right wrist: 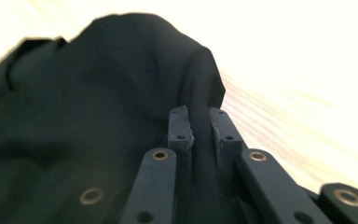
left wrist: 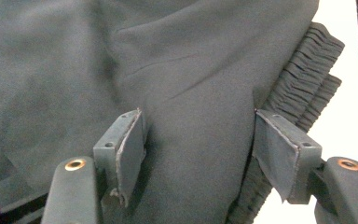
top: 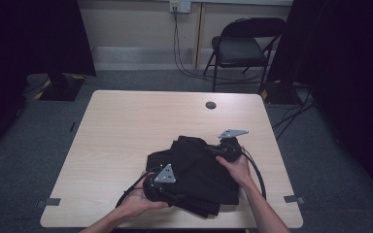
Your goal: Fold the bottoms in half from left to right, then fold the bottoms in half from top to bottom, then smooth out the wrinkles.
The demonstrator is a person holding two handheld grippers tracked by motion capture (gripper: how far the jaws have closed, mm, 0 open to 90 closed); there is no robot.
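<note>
Centrally, toward the near edge of the light wooden surface (top: 126, 126), lies a black garment (top: 194, 170), loosely folded into a rough pile. From the high view both hands enter at the near edge: the left tongs (top: 175, 196) sit at the garment's near-left side, the right tongs (top: 212, 150) at its far-right side, each carrying a grey three-cornered plate and a trailing black cable. A round dark grommet (top: 211, 105) marks the surface near its far edge; beyond the surface stand a folding chair (top: 243, 46) and dark curtains on either side.

The left gripper view adds what the high view cannot resolve: a ribbed, elasticated band (left wrist: 303, 79) of the garment (left wrist: 191, 93) at the cloth's edge, with bright surface beyond it. The left tongs (left wrist: 198, 149) stand spread wide; a ridge of cloth rises between the two pads (left wrist: 128, 149), which do not press on it.

The right gripper view shows the garment (right wrist: 98, 93) as a raised dark hump against the pale surface (right wrist: 307, 70). The right tongs (right wrist: 200, 126) are drawn nearly together, pinching a narrow fold of the black cloth that runs up between the pads.
</note>
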